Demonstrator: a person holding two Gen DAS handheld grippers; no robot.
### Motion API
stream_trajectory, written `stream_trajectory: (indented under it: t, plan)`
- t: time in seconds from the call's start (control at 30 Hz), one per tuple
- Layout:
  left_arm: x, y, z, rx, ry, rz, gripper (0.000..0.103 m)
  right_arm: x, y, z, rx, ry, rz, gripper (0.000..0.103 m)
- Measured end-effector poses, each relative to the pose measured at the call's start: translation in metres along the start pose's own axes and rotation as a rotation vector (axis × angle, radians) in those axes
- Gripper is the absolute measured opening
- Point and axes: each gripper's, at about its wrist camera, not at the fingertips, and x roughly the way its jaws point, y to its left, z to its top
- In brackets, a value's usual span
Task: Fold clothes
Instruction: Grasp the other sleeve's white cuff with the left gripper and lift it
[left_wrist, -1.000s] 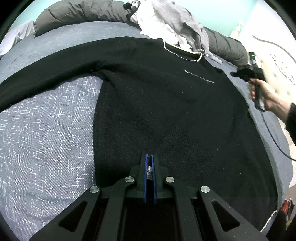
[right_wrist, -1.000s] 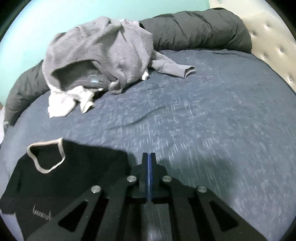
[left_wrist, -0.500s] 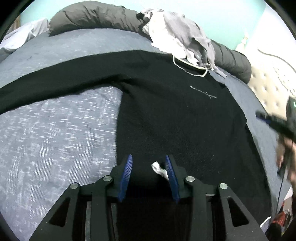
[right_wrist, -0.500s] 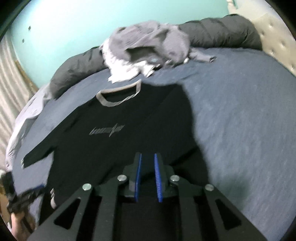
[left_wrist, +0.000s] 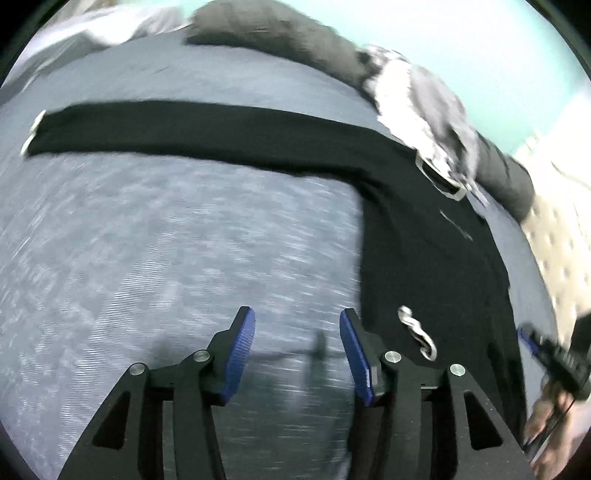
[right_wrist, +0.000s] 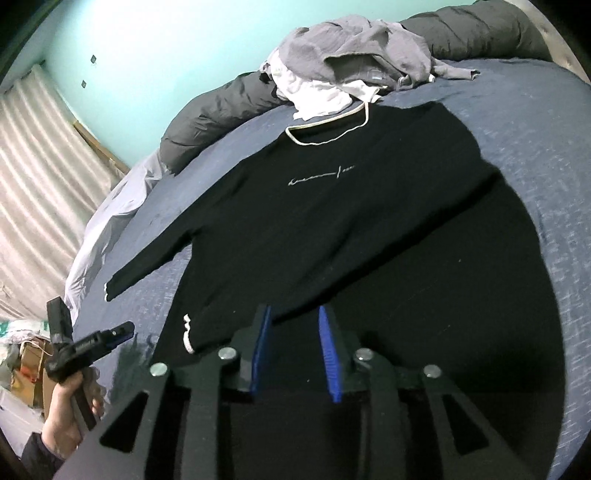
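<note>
Jaws on my left gripper (left_wrist: 297, 334) are apart and opening, nothing between them, just bare bedspread (left_wrist: 166, 258) underneath. View is motion-blurred. Sweater (left_wrist: 424, 258) edge sits just right of the right pad, with a pale hem tag (left_wrist: 417, 334) showing there. One sleeve (left_wrist: 184, 129) runs flat across the bed to the left, pale cuff at its end.

Right gripper (right_wrist: 295, 325) also parted and opening, narrower gap. I see black sweater (right_wrist: 351, 221) fabric under and beyond the pads, but the pads aren't pressing on it as far as I can see. Sweater lies face up on the bedspread (right_wrist: 535, 129), chest print and pale collar toward the far side, left sleeve (right_wrist: 155, 254) stretched out toward the bed edge. Right sleeve I can't make out.

Left gripper (right_wrist: 92, 343) also shows in the right view, at lower left, held in the left hand (right_wrist: 64, 417), clear of the sweater. In the left view the right hand (left_wrist: 550, 424) is at the far right edge, blurred.

Beyond the collar: pile of grey and white clothes (right_wrist: 351, 62) touching the neckline area, then dark duvet roll (right_wrist: 214, 110) along the teal wall (right_wrist: 166, 44). Curtain (right_wrist: 33, 177) at left.
</note>
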Motion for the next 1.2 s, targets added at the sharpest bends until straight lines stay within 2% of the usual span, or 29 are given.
stream_trajectory:
  t: [0.23,0.3,0.47,0.6,0.8,1.03,1.07,1.17,1.2]
  plan:
    - [-0.022,0.085,0.049,-0.172,-0.046,0.123,0.055,0.000,-0.012,0.000,0.028,-0.012,0.021,0.031]
    - [-0.027,0.107,0.064,-0.220,-0.064,0.155,0.059,-0.002,-0.015,0.000,0.032,-0.018,0.022,0.032]
    - [-0.031,0.153,0.097,-0.319,-0.102,0.190,0.060,0.002,-0.019,0.000,0.040,-0.004,0.028,0.036]
    - [-0.028,0.180,0.112,-0.384,-0.132,0.193,0.060,0.008,-0.020,0.000,0.035,0.011,0.013,0.038]
    - [-0.016,0.214,0.122,-0.483,-0.165,0.173,0.061,0.003,-0.022,0.003,0.022,-0.017,-0.039,0.044]
    - [-0.013,0.229,0.139,-0.491,-0.207,0.167,0.060,-0.001,-0.025,0.006,0.021,-0.034,-0.045,0.045]
    - [-0.012,0.230,0.143,-0.493,-0.214,0.161,0.058,0.000,-0.026,0.006,0.020,-0.034,-0.046,0.045]
    - [-0.008,0.229,0.155,-0.456,-0.212,0.164,0.014,0.001,-0.026,0.007,0.018,-0.035,-0.045,0.045]
    - [-0.008,0.227,0.158,-0.445,-0.214,0.162,0.009,0.000,-0.027,0.007,0.020,-0.037,-0.045,0.045]
